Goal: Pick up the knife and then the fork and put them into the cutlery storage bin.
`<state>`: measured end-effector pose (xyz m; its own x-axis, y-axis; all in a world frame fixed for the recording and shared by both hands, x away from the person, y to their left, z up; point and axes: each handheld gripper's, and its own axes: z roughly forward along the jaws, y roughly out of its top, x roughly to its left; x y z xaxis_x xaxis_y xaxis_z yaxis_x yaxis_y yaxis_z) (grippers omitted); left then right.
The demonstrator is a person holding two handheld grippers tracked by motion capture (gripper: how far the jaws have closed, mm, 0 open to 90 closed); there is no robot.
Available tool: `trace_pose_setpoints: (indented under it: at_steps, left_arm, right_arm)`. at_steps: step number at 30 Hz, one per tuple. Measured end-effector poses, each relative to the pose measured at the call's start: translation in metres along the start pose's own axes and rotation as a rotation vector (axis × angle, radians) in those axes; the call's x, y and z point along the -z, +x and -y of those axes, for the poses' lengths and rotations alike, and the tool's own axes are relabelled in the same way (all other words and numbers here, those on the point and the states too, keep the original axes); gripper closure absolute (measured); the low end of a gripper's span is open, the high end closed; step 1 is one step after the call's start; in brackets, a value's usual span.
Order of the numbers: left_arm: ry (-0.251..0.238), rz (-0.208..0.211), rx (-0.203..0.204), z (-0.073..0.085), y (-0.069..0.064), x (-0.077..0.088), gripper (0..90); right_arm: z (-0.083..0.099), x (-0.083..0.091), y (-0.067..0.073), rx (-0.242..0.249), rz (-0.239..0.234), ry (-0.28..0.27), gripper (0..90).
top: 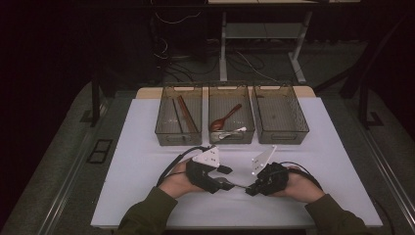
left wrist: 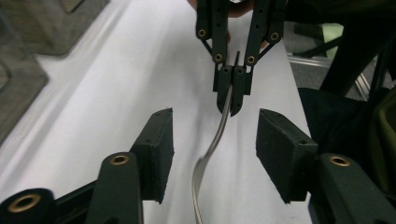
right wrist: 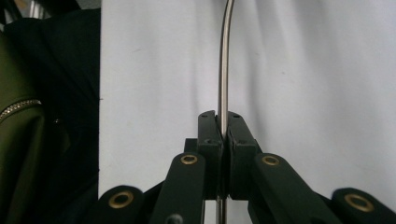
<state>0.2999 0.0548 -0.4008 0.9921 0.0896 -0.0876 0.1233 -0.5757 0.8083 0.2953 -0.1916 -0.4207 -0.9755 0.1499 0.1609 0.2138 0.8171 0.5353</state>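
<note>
**Metal utensil passes from one gripper to the other**

The metal utensil [left wrist: 212, 144], a thin steel piece of cutlery, hangs just above the white table [top: 147, 147] between the two hands. Its handle is clamped in the right gripper [top: 250, 190], whose jaws are pressed together on it; in the right gripper view the handle [right wrist: 224, 70] rises straight out from between the closed pads. This firm hold at the end of the handle keeps the utensil level and steady.

The left gripper [top: 226, 177] has its jaws apart on both sides of the wider end, and the pads [left wrist: 156, 149] do not touch the metal. I judge this to be a handover: one side holds while the other lets go, so the utensil cannot fall.

Three wire baskets [top: 280, 115] stand in a row at the far side. The middle one [top: 231, 110] already holds a wooden spoon [top: 224, 119], the left one [top: 169, 115] holds chopsticks [top: 185, 112]. Probably the cutlery is sorted by kind.
</note>
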Motion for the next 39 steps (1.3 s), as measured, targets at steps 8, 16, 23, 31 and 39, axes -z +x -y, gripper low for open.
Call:
trace_pose_setpoints:
  at_steps: [8,16,23,31,39]
  left_arm:
    - [-0.031,-0.066,0.062,0.015,0.001,0.018,34.9]
    - [-0.049,-0.141,0.124,0.036,-0.002,0.032,29.3]
    - [-0.071,-0.247,0.187,0.059,-0.009,0.045,16.8]
    - [-0.122,-0.376,0.289,0.089,-0.014,0.064,3.1]
    - [-0.113,-0.42,0.324,0.097,-0.02,0.066,0.0]
  right_arm:
    - [0.007,0.007,-0.003,-0.045,0.039,-0.011,86.0]
    - [0.015,0.013,-0.008,-0.075,0.064,-0.019,86.0]
    - [0.022,0.017,-0.011,-0.109,0.087,-0.025,85.9]
    - [0.029,0.023,-0.018,-0.155,0.131,-0.039,85.9]
    - [0.033,0.03,-0.027,-0.206,0.178,-0.065,85.9]
